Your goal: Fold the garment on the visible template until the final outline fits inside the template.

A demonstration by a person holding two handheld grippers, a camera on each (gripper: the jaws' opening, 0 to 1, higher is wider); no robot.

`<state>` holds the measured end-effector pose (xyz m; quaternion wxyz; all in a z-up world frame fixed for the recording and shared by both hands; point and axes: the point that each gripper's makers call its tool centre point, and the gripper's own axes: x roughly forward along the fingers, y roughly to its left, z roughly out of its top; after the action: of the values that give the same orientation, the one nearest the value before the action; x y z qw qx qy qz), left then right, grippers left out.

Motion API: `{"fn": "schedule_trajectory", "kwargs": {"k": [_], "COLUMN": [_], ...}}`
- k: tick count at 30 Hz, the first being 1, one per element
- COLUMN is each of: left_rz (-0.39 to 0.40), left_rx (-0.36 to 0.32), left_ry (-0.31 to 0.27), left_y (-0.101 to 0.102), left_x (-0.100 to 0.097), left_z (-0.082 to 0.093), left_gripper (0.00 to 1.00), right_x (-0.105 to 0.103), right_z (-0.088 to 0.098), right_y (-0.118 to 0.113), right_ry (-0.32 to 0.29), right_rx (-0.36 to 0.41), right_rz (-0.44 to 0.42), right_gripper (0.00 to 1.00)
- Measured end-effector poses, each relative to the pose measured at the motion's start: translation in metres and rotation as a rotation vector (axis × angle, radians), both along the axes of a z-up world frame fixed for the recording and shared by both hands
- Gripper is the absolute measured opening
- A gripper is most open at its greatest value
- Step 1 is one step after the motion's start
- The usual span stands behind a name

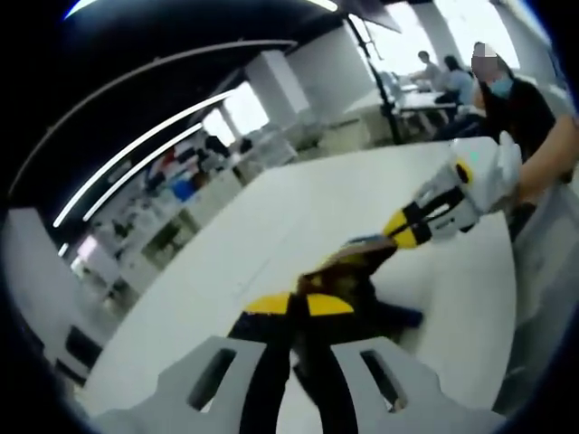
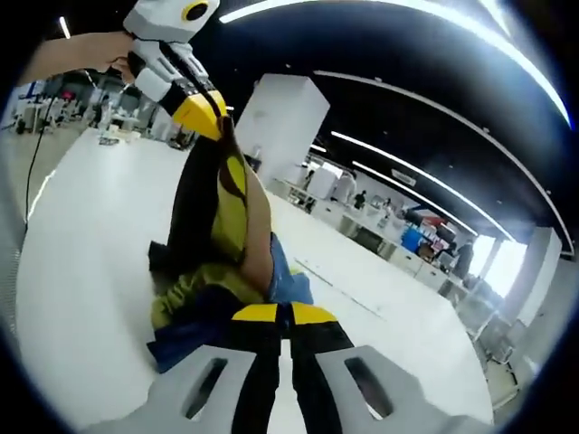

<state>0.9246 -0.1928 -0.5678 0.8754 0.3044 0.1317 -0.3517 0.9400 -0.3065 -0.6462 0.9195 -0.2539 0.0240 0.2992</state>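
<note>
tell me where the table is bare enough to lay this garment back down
Bare white table lies to the left of the garment in the right gripper view, and more stretches beyond it toward the desks. It is crowded at the garment itself, where the right gripper and left gripper both clamp the cloth.

We see the garment rising from the tabletop, stretched between the two grippers: the left gripper holds its upper end, the right gripper its lower. Desks stand behind the tabletop.
</note>
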Motion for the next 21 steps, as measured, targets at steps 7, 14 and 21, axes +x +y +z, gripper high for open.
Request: {"fn": "schedule_trajectory", "kwargs": {"k": [7,14,21], "left_rz": [0.016,0.03,0.031], "left_rx": [0.006,-0.023,-0.033], "left_ry": [0.003,-0.027,-0.039], "left_y": [0.01,0.017,0.024], "left_x": [0.0,-0.004,-0.008], "left_z": [0.004,0.012,0.021], "left_gripper": [0.0,0.0,0.0], "right_x": [0.002,0.005,0.001], "right_z": [0.035,0.065,0.087], "right_y": [0.002,-0.004,-0.002], "right_ry": [-0.007,-0.017,-0.021], "right_rx": [0.067,0.132,0.168], "right_rz": [0.018,0.0,0.011], "right_gripper": [0.01,0.01,0.01]}}
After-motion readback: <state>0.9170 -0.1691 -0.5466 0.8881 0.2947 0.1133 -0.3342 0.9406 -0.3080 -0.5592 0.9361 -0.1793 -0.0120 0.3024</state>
